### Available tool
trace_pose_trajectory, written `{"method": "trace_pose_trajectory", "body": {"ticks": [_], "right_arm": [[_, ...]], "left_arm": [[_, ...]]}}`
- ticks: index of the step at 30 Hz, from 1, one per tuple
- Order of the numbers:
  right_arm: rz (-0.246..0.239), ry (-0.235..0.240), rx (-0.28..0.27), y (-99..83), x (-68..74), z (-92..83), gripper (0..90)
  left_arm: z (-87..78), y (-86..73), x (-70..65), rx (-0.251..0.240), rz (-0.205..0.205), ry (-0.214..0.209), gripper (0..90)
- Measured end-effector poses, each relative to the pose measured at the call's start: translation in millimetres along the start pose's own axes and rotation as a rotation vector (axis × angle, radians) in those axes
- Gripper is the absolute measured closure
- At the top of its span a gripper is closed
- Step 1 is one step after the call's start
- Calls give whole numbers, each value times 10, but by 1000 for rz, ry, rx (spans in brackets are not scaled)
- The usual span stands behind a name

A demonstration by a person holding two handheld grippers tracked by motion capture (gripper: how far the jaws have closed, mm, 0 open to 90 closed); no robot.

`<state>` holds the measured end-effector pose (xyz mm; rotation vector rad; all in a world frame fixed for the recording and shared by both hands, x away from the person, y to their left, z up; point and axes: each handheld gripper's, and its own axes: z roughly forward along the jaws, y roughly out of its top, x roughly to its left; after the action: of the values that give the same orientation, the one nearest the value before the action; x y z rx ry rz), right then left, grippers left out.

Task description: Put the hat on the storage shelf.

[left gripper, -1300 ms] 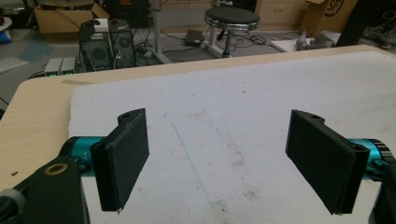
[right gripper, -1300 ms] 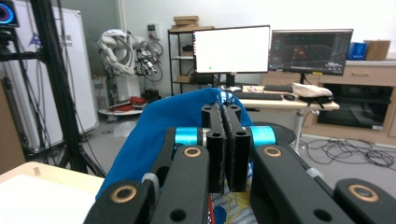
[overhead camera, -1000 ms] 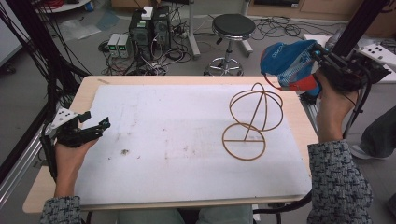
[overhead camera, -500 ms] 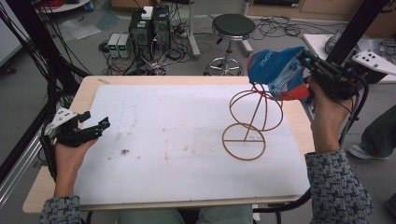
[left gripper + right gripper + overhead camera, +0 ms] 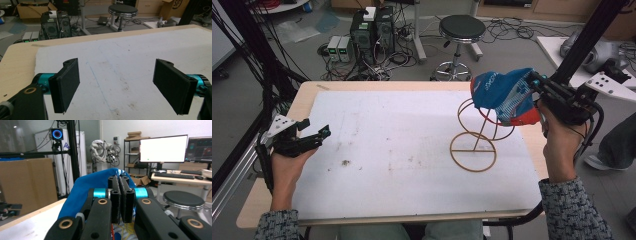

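A blue cap with a red brim hangs pinched at its edge in the right gripper, whose jaws are clamped tight on the fabric, directly over the wire stand near the table's right edge. Soft, light and floppy, the cap should sag from any 1-point grip and snag readily on wire; the stiffer brim or the rim band is probably the best place to hold it, letting the crown drape over the stand's rounded top. The stand looks light and easy to tip. The left gripper rests by the table's left edge, its 2 jaws spread wide with nothing between them. Compared with 1 second ago, the cap has travelled from beyond the table's right edge inward and slightly lower, now overlapping the stand's upper loops; the left gripper has kept its place.
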<state>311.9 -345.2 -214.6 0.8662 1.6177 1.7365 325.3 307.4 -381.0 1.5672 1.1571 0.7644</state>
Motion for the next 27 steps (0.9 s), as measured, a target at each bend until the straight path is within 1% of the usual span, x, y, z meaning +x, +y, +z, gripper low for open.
{"method": "trace_pose_trajectory", "body": {"ticks": [1, 3, 4, 7, 10, 15, 16, 19, 23, 27], "right_arm": [[-1, 2, 0, -14, -3, -2, 886], [16, 15, 5, -63, 0, -6, 886], [13, 14, 10, -101, 7, 3, 886], [24, 26, 19, -133, 19, 8, 886], [11, 32, 36, -198, 59, 16, 886], [-3, 36, 51, -248, 96, 31, 886], [-18, 38, 55, -270, 105, 37, 886], [-21, 37, 60, -287, 121, 39, 886], [-17, 49, 59, -300, 149, 23, 886], [-33, 66, 65, -333, 216, 30, 886]], "left_arm": [[0, 0, 0, 0, 1, 0, 216], [-1, 0, 2, -2, -1, 0, 215], [-2, 0, 3, -2, -2, 0, 216], [-9, 3, 6, -5, 0, -1, 215], [-10, 1, 14, -4, -3, -1, 216], [-9, 1, 15, -6, -4, -1, 216], [-9, 2, 15, -5, -4, -1, 216], [-11, 3, 15, -7, -6, 0, 216], [-10, 4, 16, -7, -5, 0, 216], [2, -1, 4, 0, 0, -4, 216]]}}
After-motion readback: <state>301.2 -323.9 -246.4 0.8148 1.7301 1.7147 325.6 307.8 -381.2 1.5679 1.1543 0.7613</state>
